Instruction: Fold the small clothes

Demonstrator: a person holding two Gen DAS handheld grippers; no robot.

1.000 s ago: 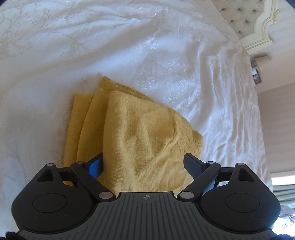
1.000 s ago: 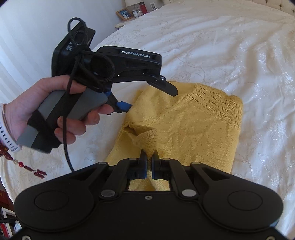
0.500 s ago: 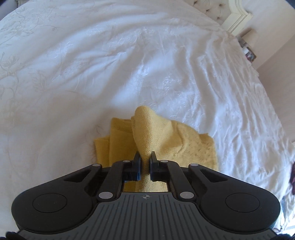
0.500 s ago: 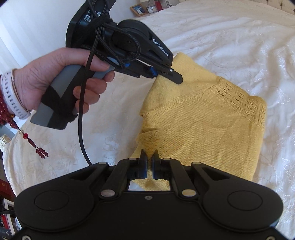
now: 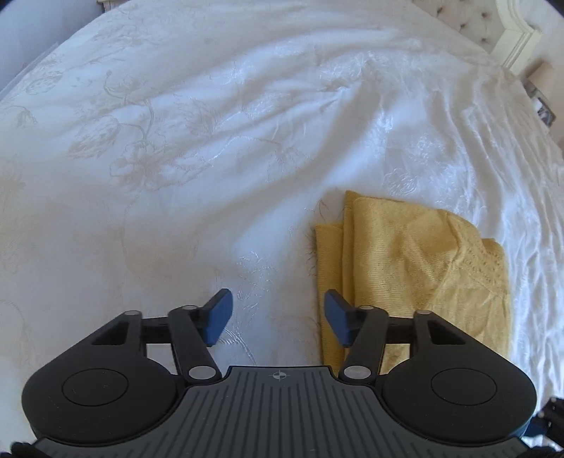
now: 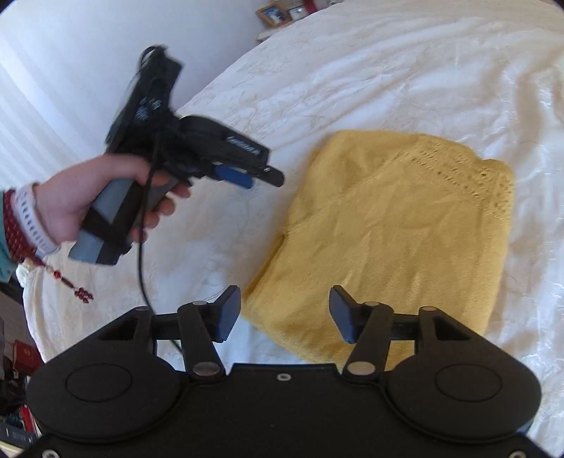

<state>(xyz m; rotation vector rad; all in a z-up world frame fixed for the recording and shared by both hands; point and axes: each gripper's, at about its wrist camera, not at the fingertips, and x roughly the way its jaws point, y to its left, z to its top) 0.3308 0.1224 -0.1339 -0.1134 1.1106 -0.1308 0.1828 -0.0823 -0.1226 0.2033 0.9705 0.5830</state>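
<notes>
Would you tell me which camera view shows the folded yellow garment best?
The right wrist view: the yellow garment lies nearly whole, mid-frame, though slightly blurred. The left wrist view shows it off to the right, its near edge hidden behind the gripper body.

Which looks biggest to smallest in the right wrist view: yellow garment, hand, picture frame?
1. Yellow garment, by far the largest.
2. Hand.
3. Picture frame, tiny, though it stands far from the camera, so its true size is unsure.

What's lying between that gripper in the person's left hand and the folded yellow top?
Nothing but bare white bedspread. The right wrist view shows the left gripper held off to the side of the yellow top, with only bedding between them.
</notes>
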